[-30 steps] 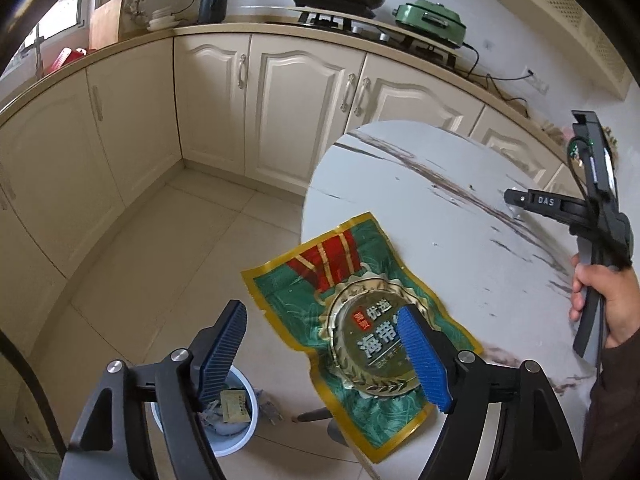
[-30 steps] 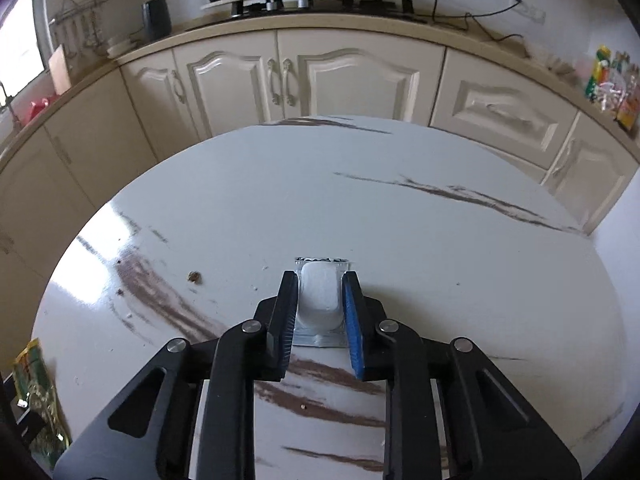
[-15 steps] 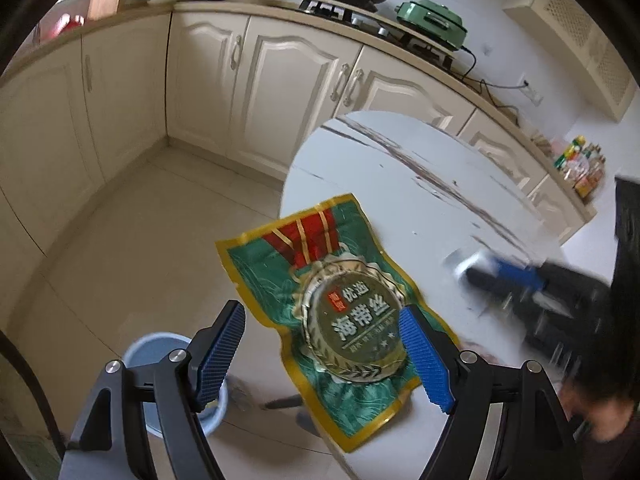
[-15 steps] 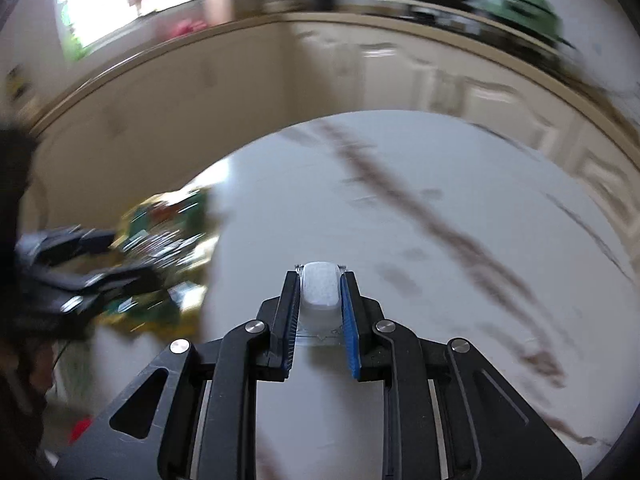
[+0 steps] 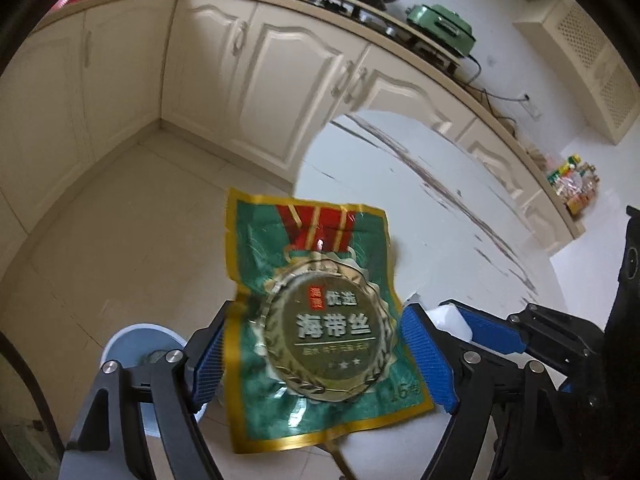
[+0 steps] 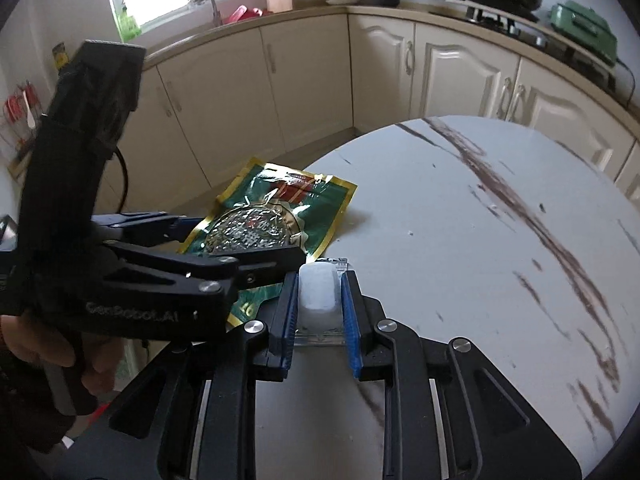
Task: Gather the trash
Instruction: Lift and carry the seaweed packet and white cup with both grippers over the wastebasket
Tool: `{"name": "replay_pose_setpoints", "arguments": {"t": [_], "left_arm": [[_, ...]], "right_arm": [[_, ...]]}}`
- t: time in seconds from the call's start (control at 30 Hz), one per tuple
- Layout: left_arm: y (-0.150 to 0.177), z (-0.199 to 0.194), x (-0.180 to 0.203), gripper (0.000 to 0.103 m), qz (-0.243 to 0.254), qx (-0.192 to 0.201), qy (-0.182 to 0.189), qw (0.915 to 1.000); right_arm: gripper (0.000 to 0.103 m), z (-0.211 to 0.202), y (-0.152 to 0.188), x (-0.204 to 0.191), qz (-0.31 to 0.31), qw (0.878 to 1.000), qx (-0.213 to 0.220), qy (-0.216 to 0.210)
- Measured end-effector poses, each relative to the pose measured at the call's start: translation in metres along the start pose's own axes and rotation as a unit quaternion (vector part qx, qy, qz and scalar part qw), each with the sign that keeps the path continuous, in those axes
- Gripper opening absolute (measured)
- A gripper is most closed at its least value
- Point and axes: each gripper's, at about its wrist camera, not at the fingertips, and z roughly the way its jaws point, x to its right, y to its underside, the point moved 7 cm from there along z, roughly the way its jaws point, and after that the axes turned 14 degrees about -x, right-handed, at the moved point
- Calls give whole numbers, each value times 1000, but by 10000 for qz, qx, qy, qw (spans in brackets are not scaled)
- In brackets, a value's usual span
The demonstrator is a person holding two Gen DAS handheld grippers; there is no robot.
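The round marble table carries a green and gold snack packet that overhangs its edge above the floor, with the blue bin below on the tiles. The left gripper hangs released, its blue pads wide either side of the packet without pressing, so it seems set to close on it next; beside it the right gripper is clenched on a small white blister pack, which likely needs carrying over the bin
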Motion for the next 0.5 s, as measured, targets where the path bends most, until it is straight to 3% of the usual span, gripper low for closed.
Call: {"name": "replay_pose_setpoints", "arguments": {"t": [0.17, 0.27, 0.5], "left_arm": [[-1, 6, 0, 72, 221, 114, 133, 9996], [4, -1, -5, 55, 250, 262, 129, 9993], [21, -6, -4, 53, 355, 327, -63, 9988]], "right_arm": [[21, -3, 2, 8, 178, 9998, 21, -39], [21, -4, 1, 10, 209, 9998, 46, -18], [21, -2, -2, 4, 371, 9992, 88, -66]]}}
